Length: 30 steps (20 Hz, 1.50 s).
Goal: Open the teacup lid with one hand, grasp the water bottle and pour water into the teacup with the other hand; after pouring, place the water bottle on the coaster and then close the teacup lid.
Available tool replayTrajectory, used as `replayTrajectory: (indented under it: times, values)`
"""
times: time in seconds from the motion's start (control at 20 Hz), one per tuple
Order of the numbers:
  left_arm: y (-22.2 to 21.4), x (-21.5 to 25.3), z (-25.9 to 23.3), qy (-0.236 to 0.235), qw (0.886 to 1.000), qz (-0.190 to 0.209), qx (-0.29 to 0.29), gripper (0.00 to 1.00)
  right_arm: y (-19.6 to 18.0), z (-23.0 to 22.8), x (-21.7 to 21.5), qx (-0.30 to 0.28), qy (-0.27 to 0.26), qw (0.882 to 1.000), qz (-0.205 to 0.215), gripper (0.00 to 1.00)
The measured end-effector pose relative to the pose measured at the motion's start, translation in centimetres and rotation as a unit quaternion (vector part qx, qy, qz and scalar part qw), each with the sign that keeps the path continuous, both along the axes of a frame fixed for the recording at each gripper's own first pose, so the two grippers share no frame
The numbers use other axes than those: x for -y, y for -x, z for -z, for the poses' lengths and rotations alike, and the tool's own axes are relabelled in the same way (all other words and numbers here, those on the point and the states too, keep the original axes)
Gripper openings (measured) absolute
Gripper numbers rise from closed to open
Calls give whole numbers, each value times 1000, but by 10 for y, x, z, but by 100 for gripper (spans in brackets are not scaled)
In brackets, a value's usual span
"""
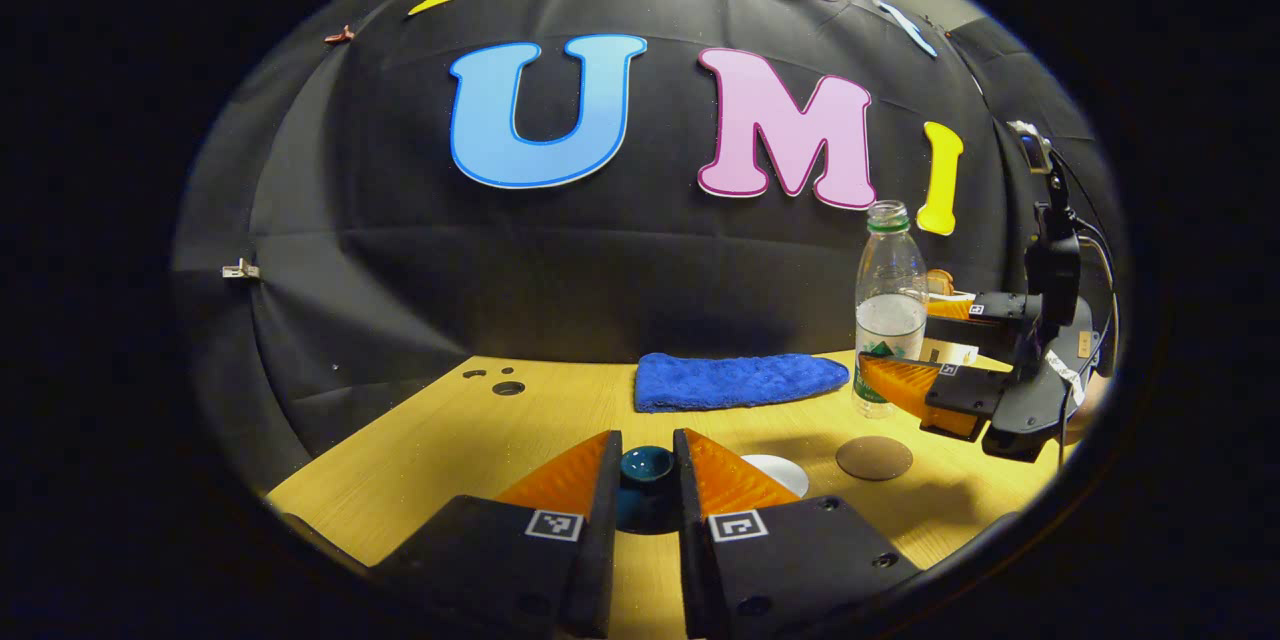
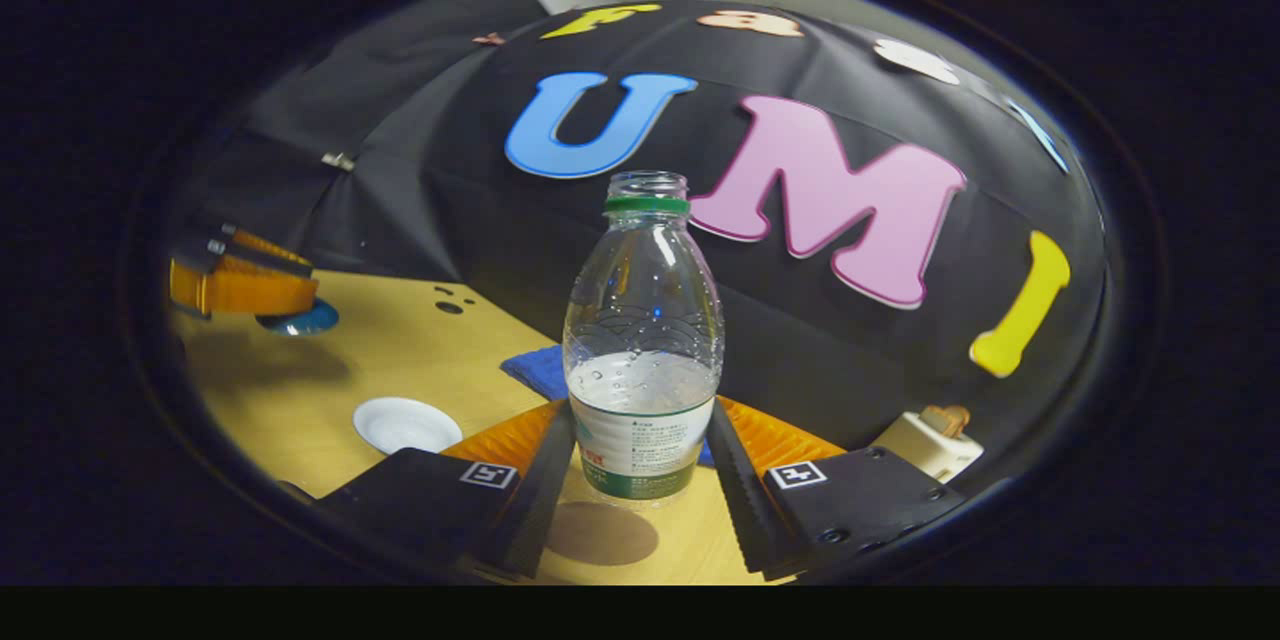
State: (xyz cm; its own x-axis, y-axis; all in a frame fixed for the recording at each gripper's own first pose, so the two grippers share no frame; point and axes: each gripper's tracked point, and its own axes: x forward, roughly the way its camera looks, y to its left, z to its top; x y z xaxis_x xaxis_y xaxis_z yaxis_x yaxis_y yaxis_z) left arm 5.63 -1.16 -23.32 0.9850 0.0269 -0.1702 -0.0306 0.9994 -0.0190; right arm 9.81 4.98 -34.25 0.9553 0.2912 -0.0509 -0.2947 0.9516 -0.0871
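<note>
Right tool (image 2: 640, 480) gripping bottle (image 2: 642, 350); left tool (image 1: 646, 490) apparently clamped on lid (image 1: 646, 468); lower upright onto coaster (image 1: 874, 457).

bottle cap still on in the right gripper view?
No: the water bottle has an open neck above its green ring, with no cap on it, as it stands between the right tool's fingers.
</note>
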Motion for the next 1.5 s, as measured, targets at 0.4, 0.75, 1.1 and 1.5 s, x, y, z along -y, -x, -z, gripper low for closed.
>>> replayTrajectory:
  times: [0.4,0.75,1.1,1.5]
  values:
    - [-15,34,7,-7,999,35,-9,31,-15,18,3,-47,-120,992,13,76]
    - [-21,46,14,-7,999,40,-14,31,-11,16,5,-78,-143,987,9,77]
    - [-26,51,17,-8,999,38,-16,31,-12,26,7,-94,-146,985,13,81]
    - [-38,63,20,-3,999,45,-18,28,7,39,14,-125,-152,980,13,91]
